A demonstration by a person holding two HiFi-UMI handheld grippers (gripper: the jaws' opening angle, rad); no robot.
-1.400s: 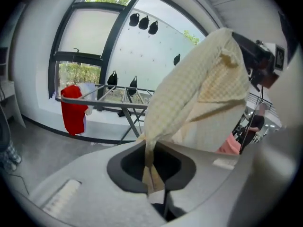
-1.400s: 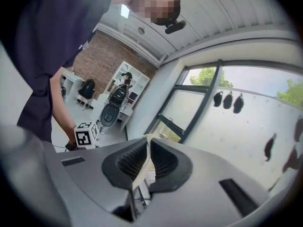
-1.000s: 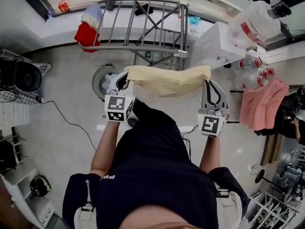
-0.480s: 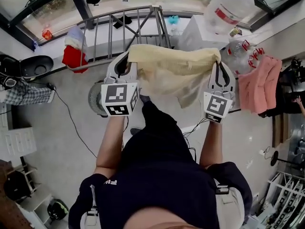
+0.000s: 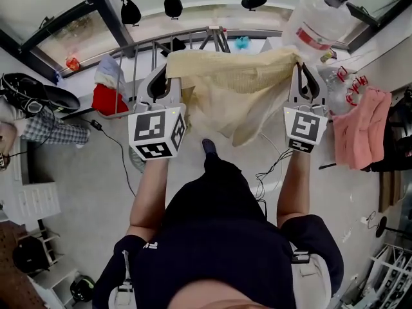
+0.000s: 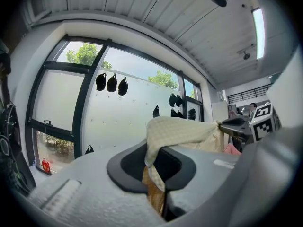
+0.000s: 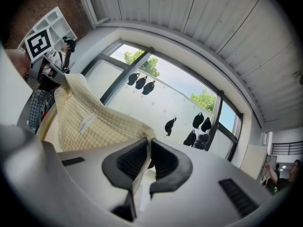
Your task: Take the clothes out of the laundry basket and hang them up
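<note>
The widest thing I see is the dark-framed frosted window (image 6: 94, 103) rising behind the drying rack (image 5: 145, 47), with small black shapes (image 5: 172, 4) hanging in a row above the rack. The pale floor (image 5: 84, 179) spreads below the rack. The rack itself is grey metal tubing with upright bars. To the right of the rack stands a big clear water bottle (image 5: 315, 24) with a red label, and further right of it a pink garment (image 5: 354, 134) hangs in soft folds. A plaid cloth (image 5: 55, 131) lies well left of the rack. A red cloth (image 5: 108, 98) and a pale one (image 5: 109, 73) are draped at the rack's left end, and a thin black cable (image 5: 112, 150) trails on the floor below them. The yellow garment (image 5: 225, 89) hangs in front of the rack and hides its middle and right part from me. It is stretched between my two tools. The left gripper (image 5: 168, 76) is clamped on its left corner, and in the left gripper view the cloth runs down between the nearly closed dark jaws. The right gripper (image 5: 298, 66) pinches the opposite corner, and its ribbed black pads (image 7: 132, 162) are pressed on a thin edge of fabric. The garment is a light, finely checked weave. It is taut along the top edge and sags loose and creased below, with a small white label (image 7: 85, 123) on it.
</note>
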